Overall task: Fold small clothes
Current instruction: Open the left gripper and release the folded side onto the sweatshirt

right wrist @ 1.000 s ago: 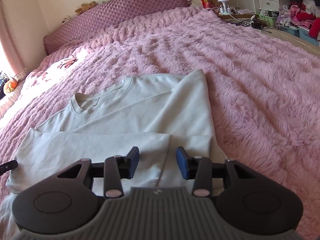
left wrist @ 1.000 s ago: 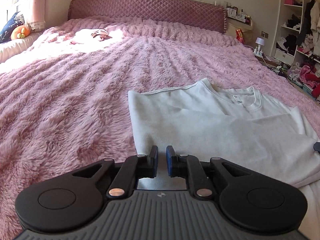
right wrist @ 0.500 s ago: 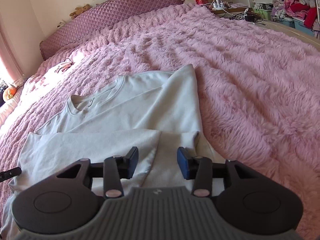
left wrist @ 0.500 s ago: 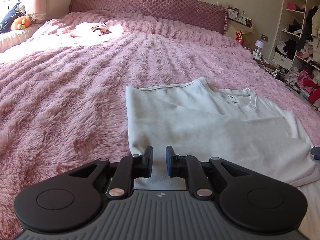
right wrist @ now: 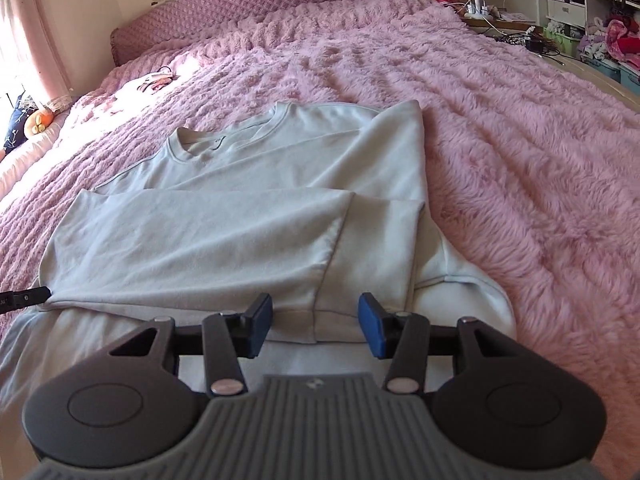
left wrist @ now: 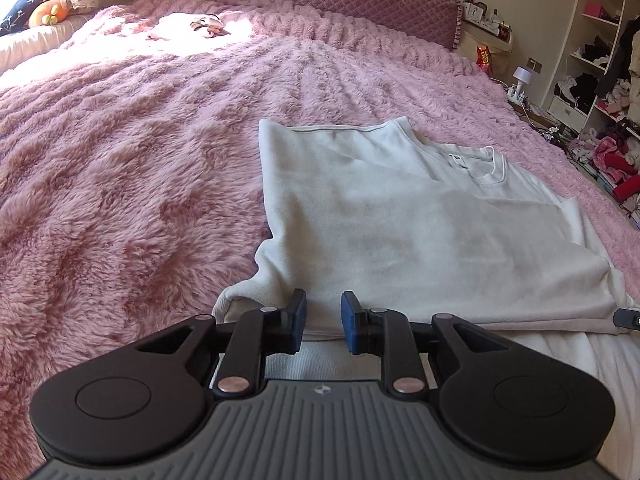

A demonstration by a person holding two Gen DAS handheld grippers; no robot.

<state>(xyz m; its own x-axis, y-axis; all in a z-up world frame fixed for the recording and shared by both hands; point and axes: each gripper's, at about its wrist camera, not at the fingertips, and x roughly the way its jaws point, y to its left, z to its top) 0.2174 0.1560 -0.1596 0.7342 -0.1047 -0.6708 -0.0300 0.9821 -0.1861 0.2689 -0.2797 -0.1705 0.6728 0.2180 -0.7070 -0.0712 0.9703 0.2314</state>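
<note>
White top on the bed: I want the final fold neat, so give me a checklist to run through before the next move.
1. Both sides of the white top folded inward: ok, the panels overlap over the middle.
2. Neckline lying flat at the far end: ok.
3. Near right corner tidy: not ok, it bulges out past the folded panel.
4. Left hand-held gripper free of cloth: ok, jaws opening, nothing pinched between them.
5. Right hand-held gripper ready at the near hem: ok, jaws apart, hem in front of the gap.
6. Pink blanket beyond the top clear for folding onto: ok.
</note>
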